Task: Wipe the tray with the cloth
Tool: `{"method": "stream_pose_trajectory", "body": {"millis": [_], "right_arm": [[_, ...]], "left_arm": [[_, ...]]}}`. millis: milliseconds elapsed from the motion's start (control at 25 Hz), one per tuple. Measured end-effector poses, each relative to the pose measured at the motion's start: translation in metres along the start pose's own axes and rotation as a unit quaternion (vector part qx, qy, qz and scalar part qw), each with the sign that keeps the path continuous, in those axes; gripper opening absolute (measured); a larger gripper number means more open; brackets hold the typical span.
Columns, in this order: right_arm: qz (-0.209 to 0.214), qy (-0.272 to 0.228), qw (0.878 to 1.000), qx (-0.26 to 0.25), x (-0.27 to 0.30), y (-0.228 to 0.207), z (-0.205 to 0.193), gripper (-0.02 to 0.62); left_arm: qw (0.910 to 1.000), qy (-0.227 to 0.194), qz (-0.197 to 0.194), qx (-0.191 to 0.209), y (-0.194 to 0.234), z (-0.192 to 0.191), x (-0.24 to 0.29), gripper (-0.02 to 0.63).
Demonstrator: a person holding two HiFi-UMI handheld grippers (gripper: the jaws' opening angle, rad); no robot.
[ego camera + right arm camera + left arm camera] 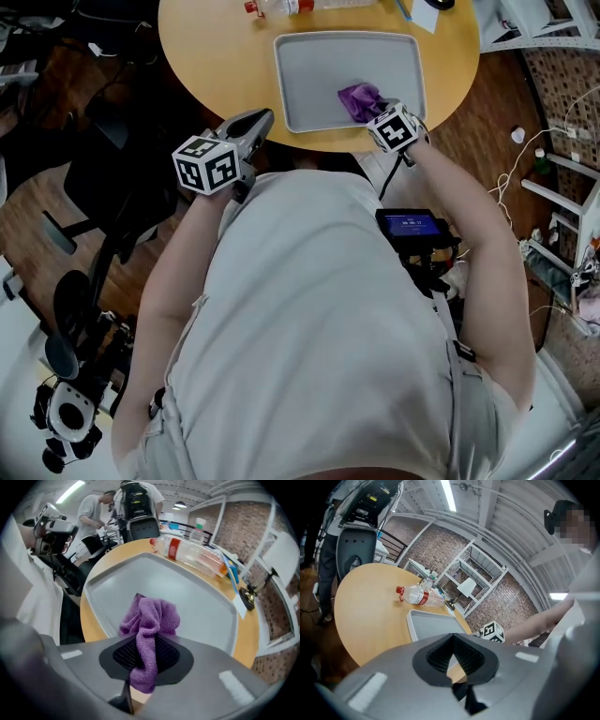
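Two risks are standing out. The right gripper (147, 641) is pinching the cloth (151, 618) between closed jaws, but only a narrow fold is running through the pads. The rest is bunching into a wad beyond the tips and appears to be resting on the near right part of the tray (319, 75). A hard drag could be pulling that fold out of the pinch and leaving the cloth lying on the tray. With so little fabric under the tips, a steep press is also risking the jaws scraping the tray instead of the cloth wiping it.

The left gripper (251, 127) is hovering off the near edge of the table (216, 56), jaws together on nothing, touching neither tray nor table. Nothing is bracing the tray, which is sitting close to that edge with a bottle (281, 7) lying near its far rim. A push away could be shoving the tray into the bottle and rolling it, and a pull back could be sliding the tray over the edge toward the person. The wad is covering only a small patch, so wide strokes are risking unwiped strips
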State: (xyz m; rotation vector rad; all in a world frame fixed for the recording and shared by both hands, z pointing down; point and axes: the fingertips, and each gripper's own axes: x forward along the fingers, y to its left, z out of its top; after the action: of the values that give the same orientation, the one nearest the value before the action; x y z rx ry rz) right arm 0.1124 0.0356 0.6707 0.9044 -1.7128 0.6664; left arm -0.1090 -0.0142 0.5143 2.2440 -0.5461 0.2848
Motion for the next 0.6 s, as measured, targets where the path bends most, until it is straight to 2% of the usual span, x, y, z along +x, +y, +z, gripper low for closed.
{"method": "stream_pose_trajectory", "body": {"millis": [160,280,440,480,520,600], "right_arm": [[0.017,0.012,0.995,-0.093,0.004,0.027,0.022,0.064],[0.035,0.005,0.99,-0.139,0.004,0.052,0.041,0.064],[0.066,-0.005,0.974,-0.217,0.024,0.101,0.073,0.064],[0.07,-0.009,0.964,-0.255,0.03,0.114,0.081,0.064],[0.066,-0.013,0.95,-0.306,0.034,0.127,0.087,0.064],[0.041,-0.013,0.903,-0.428,0.04,0.144,0.095,0.063]], "left_arm": [[0.9996,-0.017,0.019,-0.01,0.005,-0.004,-0.021,0.0],[0.9987,-0.032,0.035,-0.019,0.009,-0.007,-0.041,0.0],[0.9969,-0.048,0.054,-0.032,0.029,-0.015,-0.066,0.0],[0.9964,-0.051,0.058,-0.035,0.034,-0.017,-0.071,0.0],[0.996,-0.054,0.062,-0.036,0.036,-0.017,-0.075,0.0],[0.9953,-0.061,0.066,-0.035,0.037,-0.016,-0.08,0.0]]}}
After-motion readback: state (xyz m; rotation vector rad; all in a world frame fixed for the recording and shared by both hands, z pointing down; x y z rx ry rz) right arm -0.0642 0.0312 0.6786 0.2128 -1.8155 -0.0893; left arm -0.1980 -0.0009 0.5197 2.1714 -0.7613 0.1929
